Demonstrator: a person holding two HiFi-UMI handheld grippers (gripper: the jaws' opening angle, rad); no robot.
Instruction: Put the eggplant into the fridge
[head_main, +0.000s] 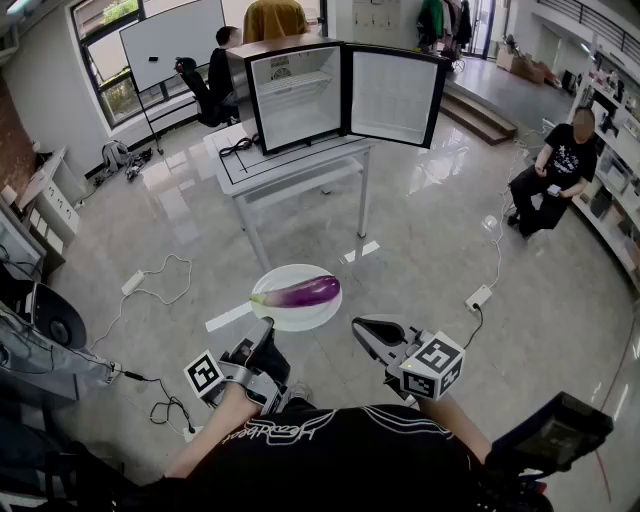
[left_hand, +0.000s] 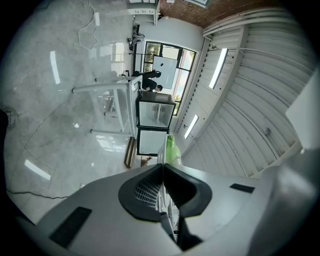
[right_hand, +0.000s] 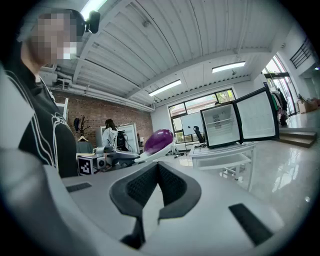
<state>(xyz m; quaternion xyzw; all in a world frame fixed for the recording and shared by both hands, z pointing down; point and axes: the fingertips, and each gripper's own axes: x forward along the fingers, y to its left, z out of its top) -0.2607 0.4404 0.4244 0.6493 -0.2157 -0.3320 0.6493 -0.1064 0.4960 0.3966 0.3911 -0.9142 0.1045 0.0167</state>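
L claw (head_main: 264, 330) is clamping the plate (head_main: 300, 319) by one rim only, eggplant (head_main: 300, 292) is lying loose on it, R claw (head_main: 362, 328) is hanging shut & empty, and fridge (head_main: 300, 95) is standing open well ahead, so the plate is prob. risking a tilt en route, w/ the eggplant rolling off.

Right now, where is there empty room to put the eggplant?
Inside the fridge: it looks bare between its walls, door wide open. The table strip in front of the fridge is free too. The table's left corner is crowded by a black cable.
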